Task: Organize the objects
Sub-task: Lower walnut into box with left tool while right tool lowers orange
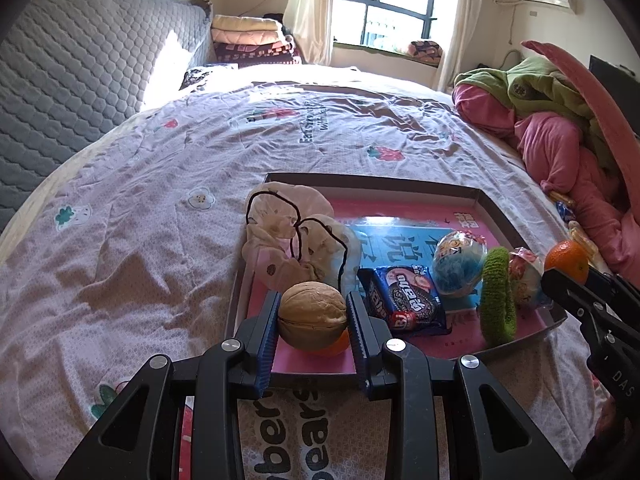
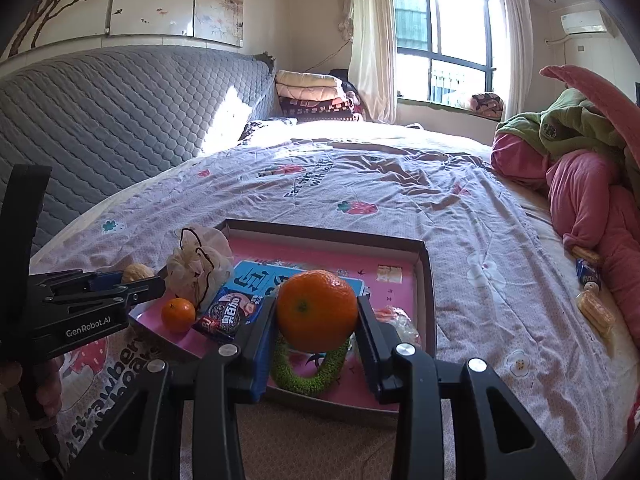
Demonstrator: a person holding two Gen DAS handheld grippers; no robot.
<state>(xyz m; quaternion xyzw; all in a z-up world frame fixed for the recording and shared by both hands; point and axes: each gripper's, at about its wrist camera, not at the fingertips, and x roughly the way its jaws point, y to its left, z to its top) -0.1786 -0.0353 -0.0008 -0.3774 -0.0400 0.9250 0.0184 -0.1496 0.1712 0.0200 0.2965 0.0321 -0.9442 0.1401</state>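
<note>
My left gripper (image 1: 313, 312) is shut on a walnut (image 1: 312, 314), held over the near left corner of a shallow pink-lined box (image 1: 376, 182) on the bed. My right gripper (image 2: 317, 316) is shut on a large orange (image 2: 317, 310) above the box's near edge (image 2: 332, 402). In the box lie a smaller orange (image 2: 178, 314), a dark cookie packet (image 1: 406, 300), a green knitted ring (image 1: 497, 296), a wrapped blue ball (image 1: 460, 264), another wrapped sweet (image 1: 526, 276) and a crumpled plastic bag (image 1: 288, 232). The walnut (image 2: 136, 273) and the left gripper (image 2: 146, 285) show at the left of the right wrist view.
The box lies on a bed with a pale printed sheet (image 1: 160, 220). A pile of pink and green clothes (image 2: 580, 184) lies at the right, with small snack packets (image 2: 590, 276) beside it. A grey quilted headboard (image 2: 100, 120) runs along the left. A hand (image 2: 28, 392) holds the left gripper's handle.
</note>
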